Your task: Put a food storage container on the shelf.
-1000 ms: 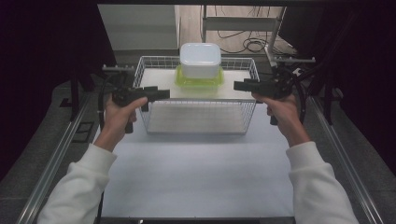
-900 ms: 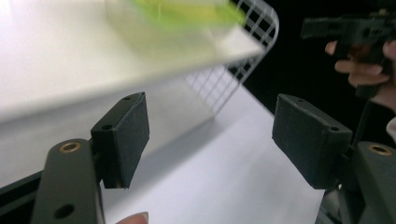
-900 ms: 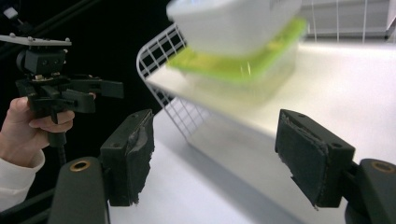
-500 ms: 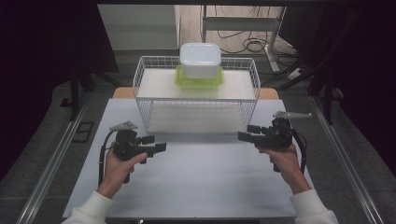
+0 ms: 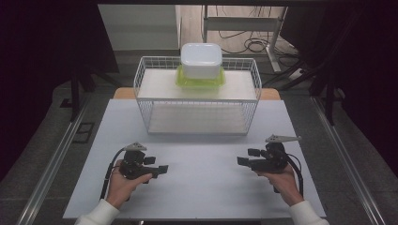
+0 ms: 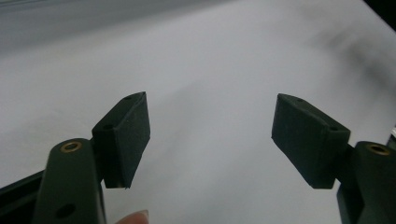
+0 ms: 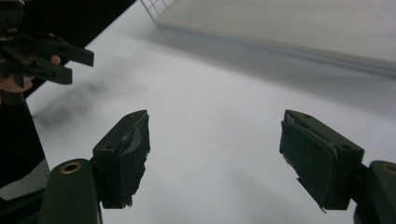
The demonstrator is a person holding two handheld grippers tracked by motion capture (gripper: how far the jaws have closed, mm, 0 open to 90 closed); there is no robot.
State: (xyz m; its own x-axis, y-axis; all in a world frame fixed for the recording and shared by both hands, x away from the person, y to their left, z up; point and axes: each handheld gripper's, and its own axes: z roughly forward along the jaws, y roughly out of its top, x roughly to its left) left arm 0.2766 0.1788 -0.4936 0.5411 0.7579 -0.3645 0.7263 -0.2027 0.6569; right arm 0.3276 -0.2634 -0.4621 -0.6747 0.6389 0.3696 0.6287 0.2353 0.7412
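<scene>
A white bench (image 5: pixel 197 187) carries a white wire basket (image 5: pixel 197 101) at the middle of its far edge. Inside the basket, against its far wall, sits a yellow-green container (image 5: pixel 200 80) with a white tub (image 5: pixel 201 60) resting on top of it; the rest of the basket's floor is a bare pale sheet.

Both grippers are held low over the near half of the bench, well apart from the basket and from each other. The left gripper (image 5: pixel 159 169) sits toward the near-left corner, gripped by the left hand (image 5: pixel 123 183), and points to the right across the bench. In the left gripper view its fingers (image 6: pixel 123 137) stand wide apart with nothing but white bench surface between them — a fingertip of the person shows at the bottom edge.

The right gripper (image 5: pixel 244 157) is toward the near-right corner in the right hand (image 5: pixel 280 180), pointing left, a grey three-cornered plate on its top. In the right gripper view its fingers (image 7: pixel 322 156) are likewise spread wide and empty; their pads look worn at the edges. Beyond them lie the near rim of the basket at the top and the other gripper off at the upper left.

White sleeves show at the bottom of the high view — one at each wrist.
</scene>
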